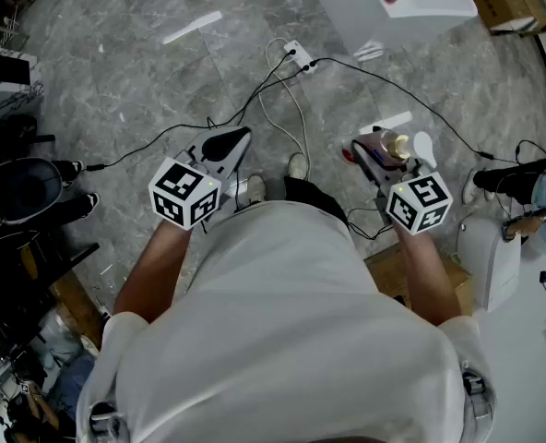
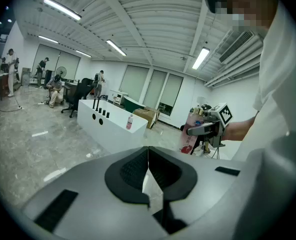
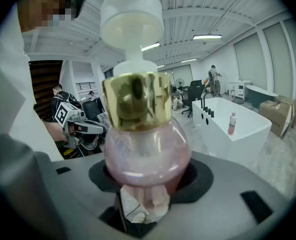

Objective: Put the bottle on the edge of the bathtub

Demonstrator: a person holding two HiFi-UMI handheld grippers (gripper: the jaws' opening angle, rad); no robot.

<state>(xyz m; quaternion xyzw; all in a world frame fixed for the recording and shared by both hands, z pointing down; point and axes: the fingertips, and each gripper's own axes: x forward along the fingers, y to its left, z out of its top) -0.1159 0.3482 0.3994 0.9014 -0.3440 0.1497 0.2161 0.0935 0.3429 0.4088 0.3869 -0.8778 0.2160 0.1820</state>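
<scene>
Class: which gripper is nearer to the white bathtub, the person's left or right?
Right. The right gripper, holding the pink pump bottle, is nearly straight before the bathtub; the left gripper lies farther off, to its left.

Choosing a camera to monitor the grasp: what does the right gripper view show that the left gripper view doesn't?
Only the right gripper view: the pink bottle close up, gold collar, white pump, clamped in the right gripper. Only the left gripper view: the left gripper, jaws together, empty. Both: the white bathtub with a small bottle on its edge.
</scene>
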